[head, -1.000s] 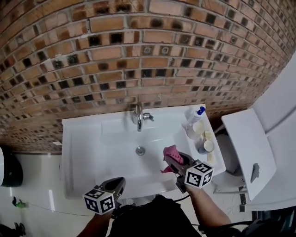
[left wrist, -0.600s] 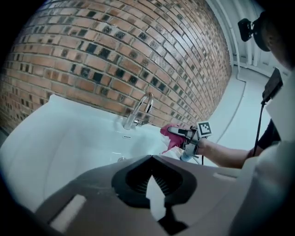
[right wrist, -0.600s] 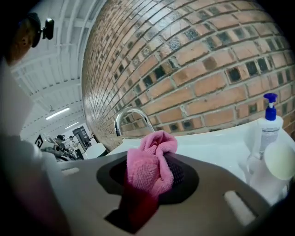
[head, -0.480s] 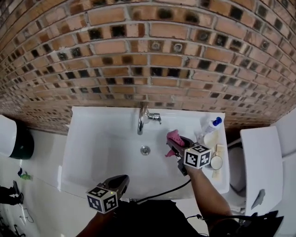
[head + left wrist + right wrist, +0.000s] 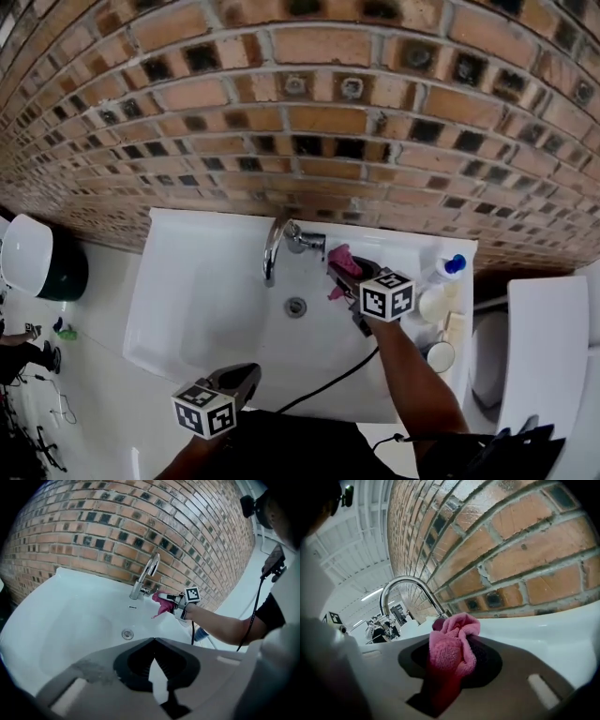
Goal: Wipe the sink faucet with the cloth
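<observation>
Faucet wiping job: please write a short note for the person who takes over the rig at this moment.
Right gripper: shut on the pink cloth, held just right of the faucet, near its handle; I cannot tell if they touch.
Left gripper: shut, nothing in it, low near the front edge of the sink.
Done: the cloth is gripped and is at the faucet.
Left: wipe the spout, handle and base; no wiped area can be told from the pictures.
</observation>
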### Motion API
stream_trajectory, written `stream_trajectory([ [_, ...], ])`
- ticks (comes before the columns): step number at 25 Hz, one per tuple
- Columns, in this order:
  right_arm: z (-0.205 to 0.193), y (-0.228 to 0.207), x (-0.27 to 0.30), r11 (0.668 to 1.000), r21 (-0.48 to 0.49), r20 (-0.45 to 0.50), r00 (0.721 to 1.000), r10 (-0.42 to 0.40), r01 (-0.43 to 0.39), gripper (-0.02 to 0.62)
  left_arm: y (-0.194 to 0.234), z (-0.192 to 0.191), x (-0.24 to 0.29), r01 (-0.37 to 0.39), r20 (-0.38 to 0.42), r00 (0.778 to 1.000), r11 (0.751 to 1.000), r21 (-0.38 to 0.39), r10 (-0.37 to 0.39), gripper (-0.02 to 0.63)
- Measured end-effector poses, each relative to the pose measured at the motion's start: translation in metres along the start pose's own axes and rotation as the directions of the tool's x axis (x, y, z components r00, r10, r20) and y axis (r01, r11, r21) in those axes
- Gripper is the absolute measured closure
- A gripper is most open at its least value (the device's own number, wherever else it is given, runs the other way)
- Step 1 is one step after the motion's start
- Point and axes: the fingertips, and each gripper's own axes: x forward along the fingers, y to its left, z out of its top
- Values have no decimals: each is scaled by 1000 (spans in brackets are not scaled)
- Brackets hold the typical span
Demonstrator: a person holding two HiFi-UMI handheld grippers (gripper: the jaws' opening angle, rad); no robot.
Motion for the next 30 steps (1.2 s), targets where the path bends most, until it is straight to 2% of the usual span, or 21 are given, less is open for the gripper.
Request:
stream_trajectory([
  [9,-11,-26,39,980,-192,-159,987,15,-45,460,0,12,17,-64,-9,998,997,-50,64,603],
  [13,-14,-35,49,924,-381,-223,973,-64,-26,462,2,20,25,-74,-9,997,994,-85,73,603],
  [18,-10,-29,51,866,-495,-253,965,-73,-65,465,-2,23,37,-62,-20,998,993,-102,60,603],
  [21,-9,-25,51,819,-569,-271,958,-95,-80,466,-6,26,44,-49,-23,999,994,-102,47,603],
  [24,-8,-21,50,786,-613,-278,953,-116,-83,465,-9,27,46,-38,-22,999,995,-97,36,603],
  [30,-6,-9,42,755,-651,-273,952,-139,-76,465,-8,27,33,-43,18,999,994,-100,45,603],
])
